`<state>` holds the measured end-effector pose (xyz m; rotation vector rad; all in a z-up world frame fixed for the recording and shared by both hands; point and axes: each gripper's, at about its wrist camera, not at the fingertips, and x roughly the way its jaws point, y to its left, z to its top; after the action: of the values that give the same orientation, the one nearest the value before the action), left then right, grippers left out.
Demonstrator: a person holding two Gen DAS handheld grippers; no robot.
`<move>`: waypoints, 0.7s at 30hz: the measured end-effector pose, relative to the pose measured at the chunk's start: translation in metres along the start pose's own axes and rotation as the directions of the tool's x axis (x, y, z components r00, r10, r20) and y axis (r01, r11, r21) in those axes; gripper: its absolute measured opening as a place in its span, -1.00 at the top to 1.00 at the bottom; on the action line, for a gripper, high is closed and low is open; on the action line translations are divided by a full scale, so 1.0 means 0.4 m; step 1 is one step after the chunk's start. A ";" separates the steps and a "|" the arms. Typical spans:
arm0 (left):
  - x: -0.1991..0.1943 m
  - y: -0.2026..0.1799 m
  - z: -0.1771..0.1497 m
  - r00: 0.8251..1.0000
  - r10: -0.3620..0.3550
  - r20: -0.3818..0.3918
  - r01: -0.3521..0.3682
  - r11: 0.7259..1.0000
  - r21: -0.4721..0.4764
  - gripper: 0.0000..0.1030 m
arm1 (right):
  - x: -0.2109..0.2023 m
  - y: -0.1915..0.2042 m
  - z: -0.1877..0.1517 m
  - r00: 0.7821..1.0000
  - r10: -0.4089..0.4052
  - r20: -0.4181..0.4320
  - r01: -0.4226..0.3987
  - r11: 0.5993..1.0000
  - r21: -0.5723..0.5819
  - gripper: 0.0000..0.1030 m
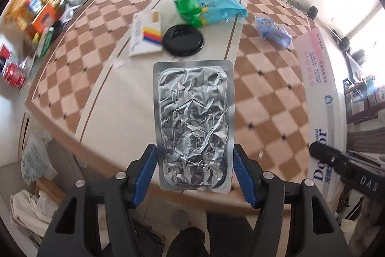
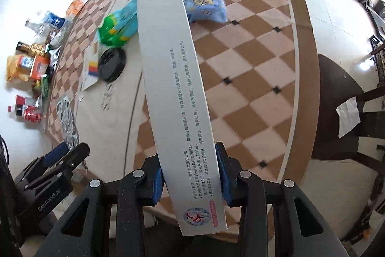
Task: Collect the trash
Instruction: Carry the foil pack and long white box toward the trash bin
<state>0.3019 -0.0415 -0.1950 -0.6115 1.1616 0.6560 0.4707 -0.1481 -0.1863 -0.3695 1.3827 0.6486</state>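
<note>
**Both tongs loaded, carry-off in hand**

The foil pack (image 1: 194, 127) sits clamped between the pads of the left tongs (image 1: 195, 175), jutting forward from them, held clear above the worktop (image 1: 120, 93). The long box (image 2: 178, 93) is pinched near its printed end in the right tongs (image 2: 190, 175), whose jaws are closing a touch tighter on it; the box reaches far ahead over the worktop.

By my reading, this is the carry stage: two pieces picked, neither yet dropped. No bin shows in either view, so the next move calls for finding one and releasing there.

Ahead of the left tongs, still on the worktop: black lid (image 1: 183, 40), flat carton (image 1: 145, 34), green-blue bag (image 1: 209, 7), blue wrapper (image 1: 273, 31).
</note>
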 end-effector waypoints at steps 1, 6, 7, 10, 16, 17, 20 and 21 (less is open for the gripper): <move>-0.015 0.025 -0.045 1.000 -0.004 -0.001 0.004 1.000 -0.001 -0.16 | -0.007 0.025 -0.054 1.000 0.010 -0.002 -0.010 1.000 -0.009 0.23; -0.032 0.141 -0.244 0.998 -0.012 -0.055 0.010 0.999 -0.037 -0.16 | 0.006 0.159 -0.328 0.996 0.060 -0.063 -0.065 0.995 -0.073 0.23; -0.022 0.164 -0.284 0.997 -0.011 -0.078 0.007 0.999 -0.042 -0.16 | 0.028 0.187 -0.392 0.994 0.061 -0.096 -0.070 0.993 -0.091 0.24; 0.021 0.225 -0.391 0.990 -0.006 -0.140 -0.003 0.998 -0.064 -0.16 | 0.102 0.236 -0.550 0.981 0.033 -0.189 -0.063 0.986 -0.155 0.24; 0.215 0.326 -0.544 0.956 -0.060 -0.288 0.006 0.983 -0.185 -0.16 | 0.352 0.207 -0.790 0.917 -0.062 -0.393 -0.007 0.985 -0.172 0.24; 0.261 0.335 -0.559 0.948 -0.078 -0.308 0.013 0.978 -0.208 -0.16 | 0.396 0.193 -0.814 0.907 -0.076 -0.415 0.006 0.986 -0.167 0.24; 0.403 0.349 -0.579 0.928 -0.132 -0.350 0.042 0.966 -0.254 -0.16 | 0.534 0.149 -0.870 0.882 -0.122 -0.455 0.055 0.986 -0.159 0.24; 0.451 0.348 -0.581 0.922 -0.143 -0.360 0.049 0.965 -0.258 -0.16 | 0.590 0.127 -0.882 0.876 -0.133 -0.463 0.074 0.987 -0.142 0.24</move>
<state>0.1013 -0.0921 -0.4465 -1.0338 1.4065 0.6174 0.1758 -0.2713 -0.4704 -0.7316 1.7772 0.5742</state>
